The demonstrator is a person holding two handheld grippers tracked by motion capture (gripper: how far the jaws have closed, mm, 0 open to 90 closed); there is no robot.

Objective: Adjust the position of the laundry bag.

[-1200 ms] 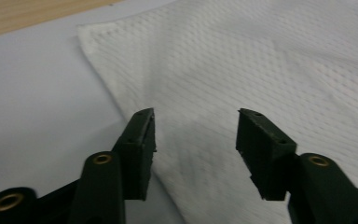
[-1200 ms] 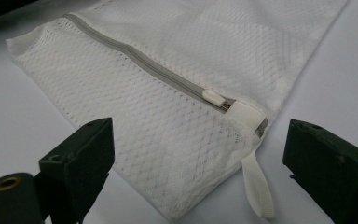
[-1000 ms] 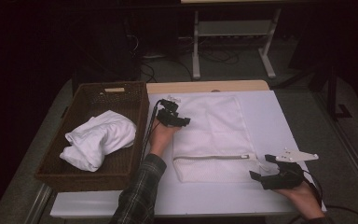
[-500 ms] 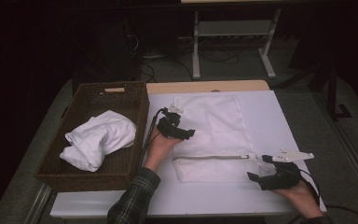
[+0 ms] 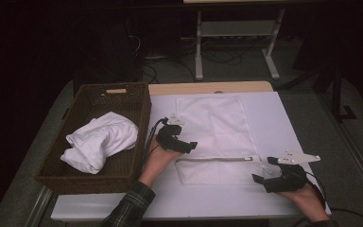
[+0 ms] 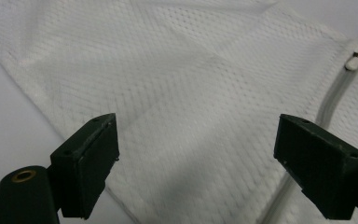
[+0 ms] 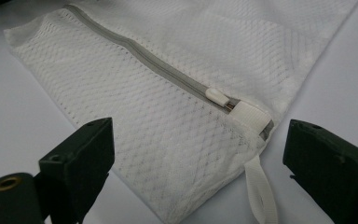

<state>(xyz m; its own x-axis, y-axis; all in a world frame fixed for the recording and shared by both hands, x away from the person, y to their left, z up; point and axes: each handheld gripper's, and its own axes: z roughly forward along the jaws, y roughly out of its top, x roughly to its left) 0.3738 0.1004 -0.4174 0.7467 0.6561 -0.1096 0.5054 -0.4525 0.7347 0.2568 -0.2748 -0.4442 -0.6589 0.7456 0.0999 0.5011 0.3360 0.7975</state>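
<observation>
I see the white mesh laundry bag [image 5: 211, 137] lying flat on the white surface [image 5: 293, 118], its long axis running away from me toward the far edge; its near end is folded over, and the grey zipper [image 5: 215, 160] runs crosswise along that fold, left to right in the high view; the white zipper pull [image 7: 218, 98] sits at the zipper's right end, beside a white fabric tab [image 7: 251, 116], with a white loop strap [image 7: 262, 191] trailing off that corner toward me.

My left gripper [image 5: 186, 144] hovers at the bag's left edge, just past the zipper's left end; its jaws have just been opening and now stand wide apart, nothing between them but mesh beneath; in the left gripper view [image 6: 196, 158] the zipper curves away at the far right.

My right gripper [image 5: 260, 179] rests low at the bag's near right corner, jaws spread wide, the corner with pull and strap lying between them unpinched [image 7: 196, 172].

A dark brown woven basket [image 5: 137, 101] stands just left of the surface, holding a crumpled white cloth [image 5: 100, 142]; a pale label on its far rim is too small for me to read; I can make out no writing on the bag.
</observation>
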